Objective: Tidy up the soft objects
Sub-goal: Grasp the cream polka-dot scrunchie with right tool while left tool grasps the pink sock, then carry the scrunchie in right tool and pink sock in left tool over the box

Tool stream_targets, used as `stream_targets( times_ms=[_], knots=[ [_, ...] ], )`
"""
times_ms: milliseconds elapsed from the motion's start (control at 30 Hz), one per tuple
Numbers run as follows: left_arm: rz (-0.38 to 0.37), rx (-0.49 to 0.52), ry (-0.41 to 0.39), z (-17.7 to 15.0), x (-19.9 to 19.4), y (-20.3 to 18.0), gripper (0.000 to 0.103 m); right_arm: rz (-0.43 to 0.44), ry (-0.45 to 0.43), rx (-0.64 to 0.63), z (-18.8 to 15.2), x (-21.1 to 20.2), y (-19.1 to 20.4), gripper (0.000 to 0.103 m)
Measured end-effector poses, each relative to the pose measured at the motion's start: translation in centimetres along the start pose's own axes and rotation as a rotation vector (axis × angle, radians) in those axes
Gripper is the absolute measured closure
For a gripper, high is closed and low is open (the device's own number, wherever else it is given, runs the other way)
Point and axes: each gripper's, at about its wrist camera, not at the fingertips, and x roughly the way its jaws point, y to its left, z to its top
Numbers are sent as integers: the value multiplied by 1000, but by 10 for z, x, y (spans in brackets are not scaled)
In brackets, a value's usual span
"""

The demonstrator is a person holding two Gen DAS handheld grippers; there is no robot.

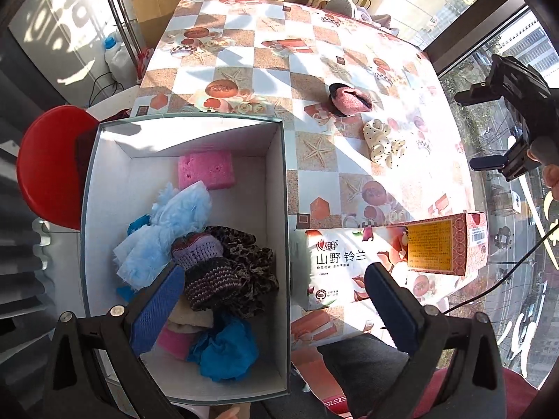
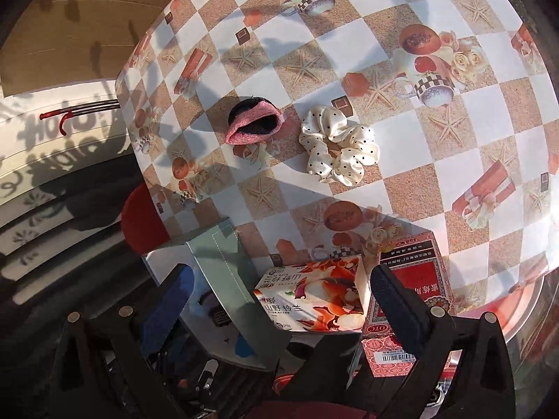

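- The left gripper (image 1: 276, 300) is held with its fingers (image 1: 157, 310) spread wide and empty, above the near end of the open box (image 1: 284, 181), where soft things are already piled.
- The right gripper (image 2: 279, 300) is likewise held with fingers (image 2: 398, 303) apart, nothing between them, above the tissue pack (image 2: 314, 300) and the red carton (image 2: 412, 314).
- Two soft items are left out on the counter (image 2: 436, 174): the pink pouch (image 2: 251, 125) and, just beside it, the dotted scrunchie (image 2: 339, 145).
- The pouch's long axis is seen running across the right view, its dark opening turned up and away from the fingers.
- The scrunchie's loop is stretched along the same line, lying flat.
- A slip is judged likely if only the scrunchie's glossy ruffle is pinched.
- The pouch could be nudged or caught along with it, the two lying so close.
- The box wall could be struck on the carry across.
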Motion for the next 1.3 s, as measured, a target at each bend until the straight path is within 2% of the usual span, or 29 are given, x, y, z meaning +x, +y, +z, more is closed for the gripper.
stream_targets(
  times_ms=[100, 233, 333, 600, 733, 900, 1000, 1100, 1133, 1200, 1233, 1267, 1300],
  knots=[
    [-13, 41, 6, 10, 6, -20, 0, -65, 18, -57, -1, -16, -10, 1],
    [-21, 41, 24, 18, 13, -35, 0, -258, -22, -251, 20, -12, -10, 1],
    [-10, 15, 42, 24, 19, -41, 0, -350, 1, -379, 43, 20, -7, 1],
    [24, -98, 66, 62, 30, -47, 0, -418, 118, -635, 83, 123, 21, 1],
    [39, -127, 60, 101, 46, -56, 0, -490, 115, -678, 95, 146, 14, 1],
    [35, -144, 81, 165, 98, -75, 0, -499, 14, -628, 104, 129, -17, 1],
    [53, -135, 99, 196, 135, -90, 0, -552, -28, -615, 101, 122, -38, 3],
    [75, -126, 156, 216, 176, -102, 0, -592, -96, -646, 93, 115, -48, 13],
    [85, -125, 176, 219, 188, -104, 0, -587, -112, -649, 90, 113, -49, 19],
    [114, -129, 217, 222, 209, -107, 0, -577, -142, -649, 87, 106, -49, 37],
    [127, -139, 229, 222, 215, -107, 2, -573, -158, -650, 85, 103, -48, 57],
    [129, -145, 234, 222, 220, -107, 11, -564, -165, -650, 85, 100, -48, 70],
    [123, -146, 242, 222, 223, -107, 17, -532, -157, -638, 86, 96, -50, 70]
  ],
)
